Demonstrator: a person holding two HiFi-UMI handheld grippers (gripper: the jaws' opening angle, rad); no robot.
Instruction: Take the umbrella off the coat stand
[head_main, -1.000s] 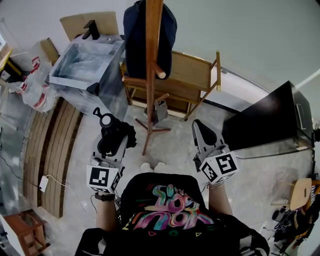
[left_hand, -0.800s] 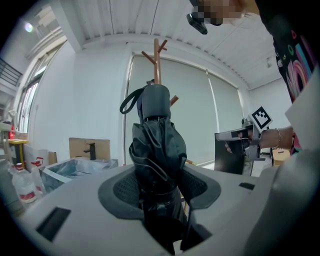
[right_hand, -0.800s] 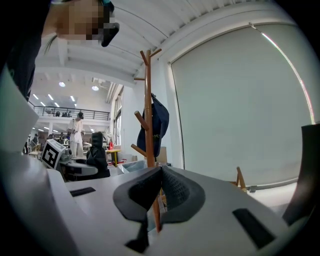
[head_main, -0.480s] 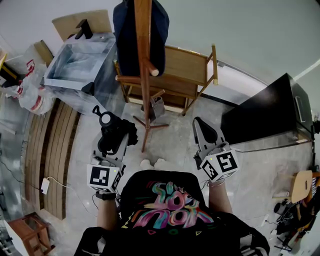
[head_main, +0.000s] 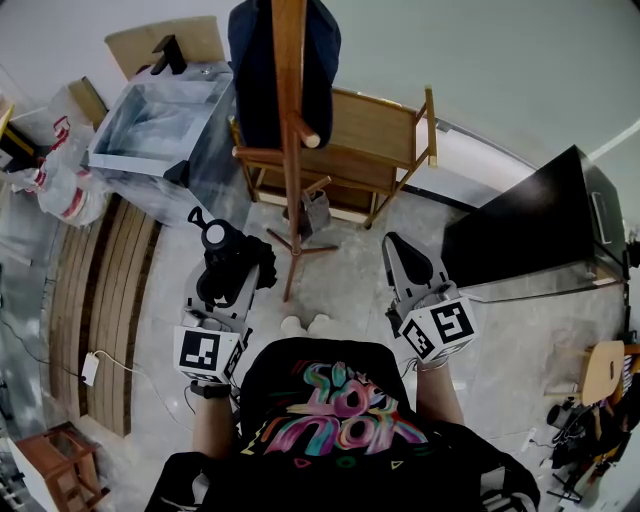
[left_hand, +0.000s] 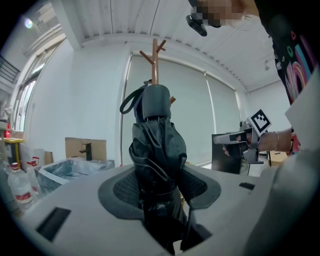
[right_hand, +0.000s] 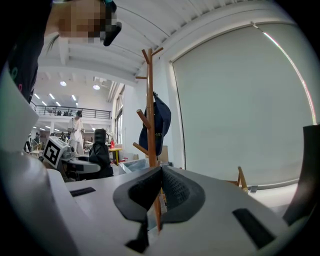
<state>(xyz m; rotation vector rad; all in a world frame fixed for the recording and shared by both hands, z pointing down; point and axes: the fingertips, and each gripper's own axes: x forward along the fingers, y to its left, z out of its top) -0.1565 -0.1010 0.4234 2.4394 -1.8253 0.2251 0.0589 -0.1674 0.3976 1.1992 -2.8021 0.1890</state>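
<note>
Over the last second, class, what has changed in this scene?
Nothing visibly changed. The left gripper stays shut on the folded umbrella, clear of the coat stand; the right gripper stays shut and empty.

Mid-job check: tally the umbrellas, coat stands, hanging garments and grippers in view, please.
black folded umbrella: 1
wooden coat stand: 1
dark blue hanging garment: 1
grippers: 2, left gripper, right gripper
total: 5

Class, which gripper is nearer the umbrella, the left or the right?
Left. The left gripper is shut on the umbrella; the right gripper, shut and empty, is apart from it at the head view's right.
</note>
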